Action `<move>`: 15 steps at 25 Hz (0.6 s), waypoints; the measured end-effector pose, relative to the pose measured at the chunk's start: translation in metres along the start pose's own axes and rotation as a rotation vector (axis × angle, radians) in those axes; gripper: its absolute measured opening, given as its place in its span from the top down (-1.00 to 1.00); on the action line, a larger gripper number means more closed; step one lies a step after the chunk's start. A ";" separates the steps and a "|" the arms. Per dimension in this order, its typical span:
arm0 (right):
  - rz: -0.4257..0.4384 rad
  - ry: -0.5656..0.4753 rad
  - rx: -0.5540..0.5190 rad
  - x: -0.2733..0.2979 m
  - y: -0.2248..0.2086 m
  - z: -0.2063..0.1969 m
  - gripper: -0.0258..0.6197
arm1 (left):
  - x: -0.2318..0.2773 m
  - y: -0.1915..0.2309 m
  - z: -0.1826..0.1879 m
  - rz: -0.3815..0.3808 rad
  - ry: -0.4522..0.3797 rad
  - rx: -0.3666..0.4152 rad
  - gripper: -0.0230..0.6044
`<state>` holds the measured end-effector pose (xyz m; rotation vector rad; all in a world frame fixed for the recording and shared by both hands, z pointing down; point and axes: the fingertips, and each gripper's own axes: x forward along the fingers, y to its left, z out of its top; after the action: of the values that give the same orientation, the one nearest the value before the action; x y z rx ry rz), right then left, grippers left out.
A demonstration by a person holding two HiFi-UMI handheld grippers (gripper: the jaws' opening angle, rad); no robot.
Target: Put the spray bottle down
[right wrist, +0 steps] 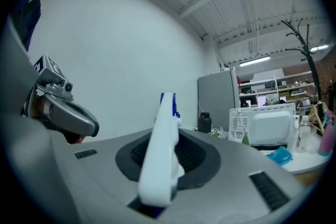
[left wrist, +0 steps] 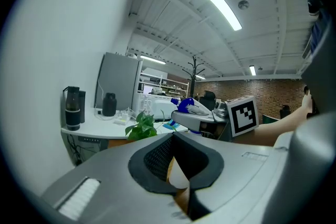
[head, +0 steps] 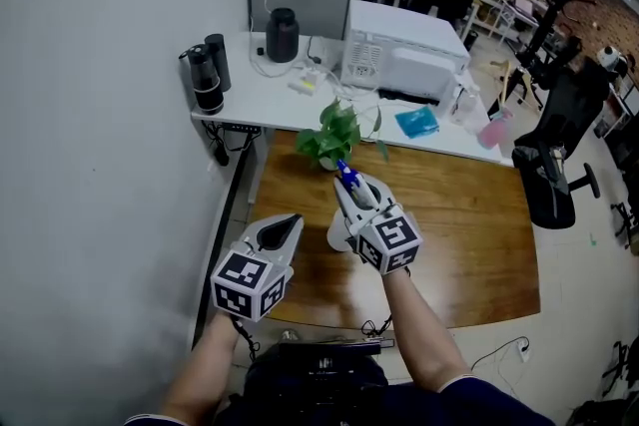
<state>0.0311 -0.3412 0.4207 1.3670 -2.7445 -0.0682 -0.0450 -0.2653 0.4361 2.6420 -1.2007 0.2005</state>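
Observation:
My right gripper point(head: 351, 197) is shut on a white spray bottle point(head: 346, 180) with a blue nozzle, held above the near left part of the brown wooden table point(head: 469, 234). In the right gripper view the spray bottle point(right wrist: 160, 160) stands between the jaws of the right gripper point(right wrist: 164, 168), with the nozzle up and away from me. My left gripper point(head: 285, 226) hangs just left of it, shut and holding nothing. From the left gripper view its own jaws point(left wrist: 176, 165) meet, and the right gripper point(left wrist: 197, 119) with the blue nozzle point(left wrist: 186, 106) shows beyond.
A potted green plant point(head: 334, 137) stands at the table's far edge, just beyond the bottle. Behind it a white desk point(head: 260, 95) carries two dark flasks point(head: 207, 75), a black jar point(head: 283, 35), a white machine point(head: 404, 50) and a blue cloth point(head: 416, 122). A black office chair point(head: 559, 145) stands at the right.

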 end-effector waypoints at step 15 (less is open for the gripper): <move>0.013 0.010 0.001 0.013 -0.004 -0.016 0.68 | 0.007 0.009 -0.006 0.008 0.029 -0.006 0.91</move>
<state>0.0280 -0.3536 0.4368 1.3452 -2.7451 -0.0593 -0.0475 -0.2743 0.4452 2.6200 -1.2010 0.2351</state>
